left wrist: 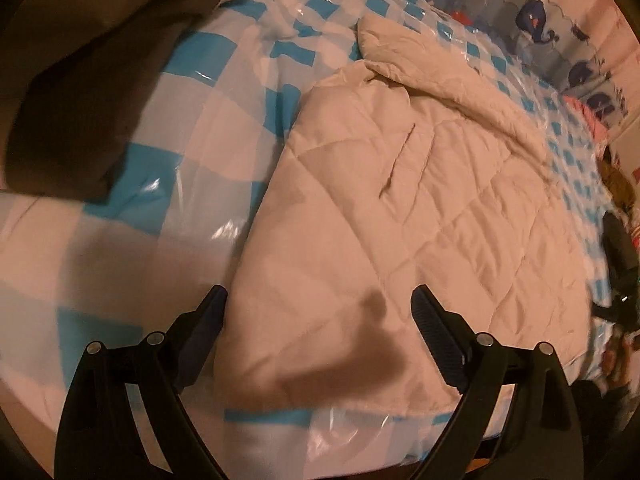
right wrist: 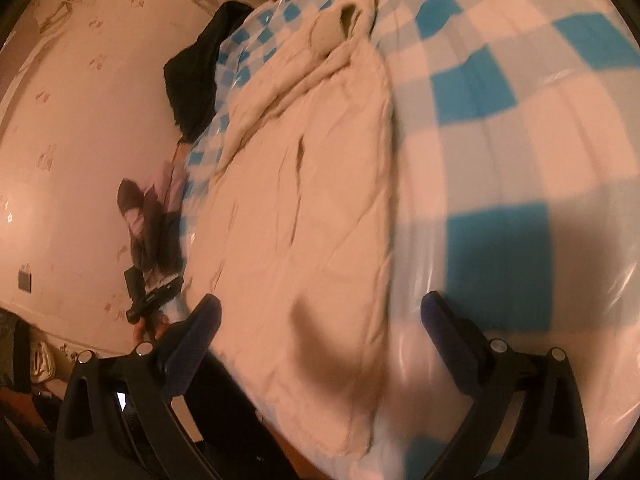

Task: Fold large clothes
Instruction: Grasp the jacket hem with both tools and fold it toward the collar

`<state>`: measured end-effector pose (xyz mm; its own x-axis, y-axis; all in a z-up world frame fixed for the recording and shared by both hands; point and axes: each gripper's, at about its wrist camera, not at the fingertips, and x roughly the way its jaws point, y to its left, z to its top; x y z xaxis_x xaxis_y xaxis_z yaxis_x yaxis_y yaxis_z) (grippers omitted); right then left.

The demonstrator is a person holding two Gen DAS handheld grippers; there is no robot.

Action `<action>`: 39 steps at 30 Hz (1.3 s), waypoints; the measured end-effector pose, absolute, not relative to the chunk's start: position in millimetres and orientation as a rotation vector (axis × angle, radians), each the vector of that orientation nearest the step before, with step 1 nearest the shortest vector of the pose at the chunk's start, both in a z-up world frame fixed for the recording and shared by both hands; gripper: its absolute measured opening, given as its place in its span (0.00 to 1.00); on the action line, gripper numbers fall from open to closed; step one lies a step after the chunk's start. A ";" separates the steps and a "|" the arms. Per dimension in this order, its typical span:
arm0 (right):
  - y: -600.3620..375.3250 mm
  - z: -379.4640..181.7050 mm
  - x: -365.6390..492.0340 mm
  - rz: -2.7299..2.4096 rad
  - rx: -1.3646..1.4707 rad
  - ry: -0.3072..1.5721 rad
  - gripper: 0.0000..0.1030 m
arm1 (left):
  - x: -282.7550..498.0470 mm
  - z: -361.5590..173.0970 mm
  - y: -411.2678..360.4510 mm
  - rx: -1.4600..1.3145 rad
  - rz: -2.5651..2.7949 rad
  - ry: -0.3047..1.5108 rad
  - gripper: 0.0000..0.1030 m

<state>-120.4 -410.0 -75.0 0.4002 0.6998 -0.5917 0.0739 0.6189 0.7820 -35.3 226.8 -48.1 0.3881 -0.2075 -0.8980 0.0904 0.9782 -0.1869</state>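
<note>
Left gripper (left wrist: 319, 316) hangs wide open over the near edge of the cream quilt (left wrist: 400, 208), holding nothing; right gripper (right wrist: 320, 324) is likewise spread wide and empty — the quilt's (right wrist: 304, 200) near corner lies below it; the quilt lies partly folded on a blue-checked cover (left wrist: 192, 120), bunched toward 12 o'clock; a brown garment (left wrist: 80, 80) lies at 10 o'clock; whale-print fabric (left wrist: 536, 16) lies beyond at 1 o'clock.

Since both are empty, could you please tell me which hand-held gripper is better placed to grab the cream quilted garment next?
Probably the left hand-held gripper: its open jaws sit over the cream quilted garment, whereas the right hand-held gripper straddles its edge.
</note>
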 end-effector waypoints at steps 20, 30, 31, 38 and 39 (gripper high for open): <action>-375.9 -78.0 -140.6 0.595 0.874 1.196 0.93 | -80.3 -82.6 280.5 -0.747 -0.279 1.170 0.87; -366.8 -82.8 -135.6 0.610 0.857 1.240 0.94 | -64.5 -87.9 266.0 -0.828 -0.357 1.146 0.88; -365.9 -80.6 -135.4 0.652 0.875 1.222 0.94 | -63.0 -90.1 264.6 -0.840 -0.365 1.145 0.88; -362.8 -75.7 -132.1 0.721 0.911 1.207 0.94 | -55.1 -95.3 259.1 -0.900 -0.404 1.028 0.88; -364.2 -71.1 -132.5 0.743 0.920 1.178 0.94 | -55.0 -94.5 261.8 -0.910 -0.411 1.005 0.88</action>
<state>-132.5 -364.2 -71.1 0.2350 0.8704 -0.4326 -0.0155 0.4484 0.8937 -55.0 261.8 -94.5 0.5029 -0.6726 -0.5429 -0.0991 0.5791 -0.8092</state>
